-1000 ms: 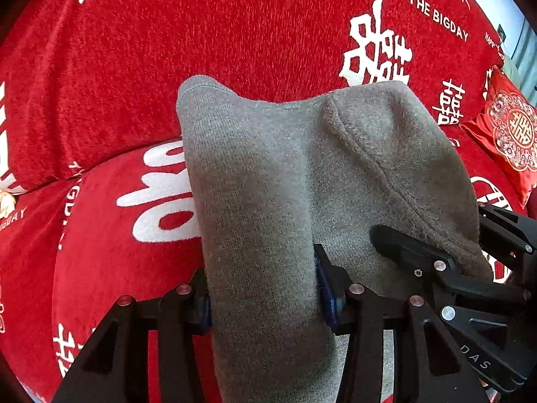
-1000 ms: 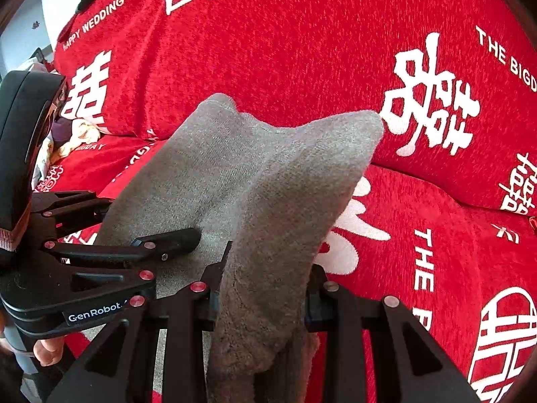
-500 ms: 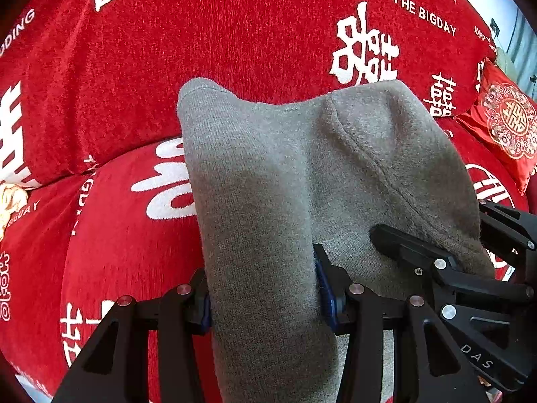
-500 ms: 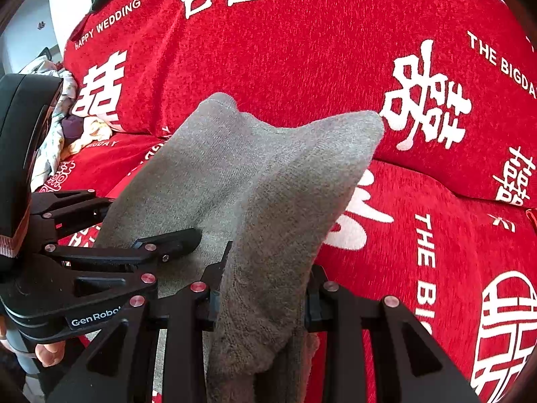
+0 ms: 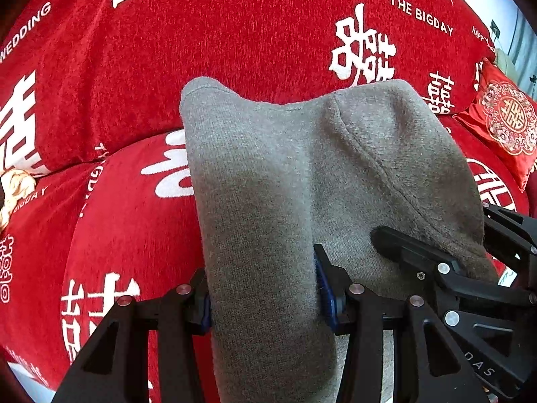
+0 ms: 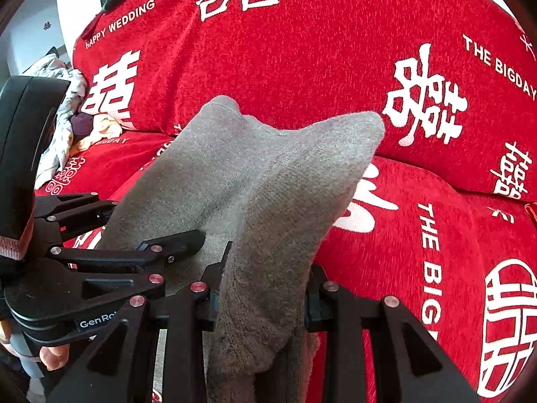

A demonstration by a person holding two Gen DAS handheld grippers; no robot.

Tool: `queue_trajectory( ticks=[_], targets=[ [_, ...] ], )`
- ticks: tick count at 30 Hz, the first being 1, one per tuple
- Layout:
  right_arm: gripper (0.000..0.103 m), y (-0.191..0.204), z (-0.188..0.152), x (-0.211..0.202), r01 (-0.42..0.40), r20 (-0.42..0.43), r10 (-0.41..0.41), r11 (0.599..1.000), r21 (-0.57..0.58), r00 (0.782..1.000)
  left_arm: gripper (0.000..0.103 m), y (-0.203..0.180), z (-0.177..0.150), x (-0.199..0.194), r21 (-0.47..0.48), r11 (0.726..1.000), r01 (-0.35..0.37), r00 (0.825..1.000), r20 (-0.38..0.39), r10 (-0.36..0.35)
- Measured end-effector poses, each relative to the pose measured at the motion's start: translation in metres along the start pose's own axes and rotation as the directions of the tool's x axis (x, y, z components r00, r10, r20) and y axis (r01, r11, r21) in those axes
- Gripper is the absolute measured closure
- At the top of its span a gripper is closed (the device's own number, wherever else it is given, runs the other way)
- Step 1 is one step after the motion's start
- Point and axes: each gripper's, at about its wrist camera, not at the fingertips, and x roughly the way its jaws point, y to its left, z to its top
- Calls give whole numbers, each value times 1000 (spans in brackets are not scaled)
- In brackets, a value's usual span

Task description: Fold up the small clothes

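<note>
Hidden from me: the grey garment drapes over my left gripper, covering its pads; its lower end leaves frame. Pale bundle by the red sofa cover: too small to identify.

Red sofa cover slid rightward behind the held grey garment in the left wrist view, more "WEDDING" lettering and pale cloth at left (formerly barely visible), red cushion nearer the edge, clutter pile more exposed in the right wrist view.
</note>
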Motion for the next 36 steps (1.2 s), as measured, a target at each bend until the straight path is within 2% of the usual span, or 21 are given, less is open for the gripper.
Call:
queue_trajectory(
  ticks=[14,21,27,36],
  targets=[
    [70,16,-22,-22,4,11,-4,1000,2,1000,53,-1,-28,-19,-1,1000,-12,1000,11,12],
    [70,30,-35,-34,15,18,-15,1000,-14,1000,53,3,-46,-29,-32,999,1,1000,14,-1],
    [70,36,-46,-39,5,24,-5,1000,-20,1000,53,1,-61,-36,-37,999,-18,1000,21,19],
    [70,37,-49,-43,-11,47,12,1000,-11,999,53,4,-66,-42,-55,998,-38,999,28,39]
  ],
)
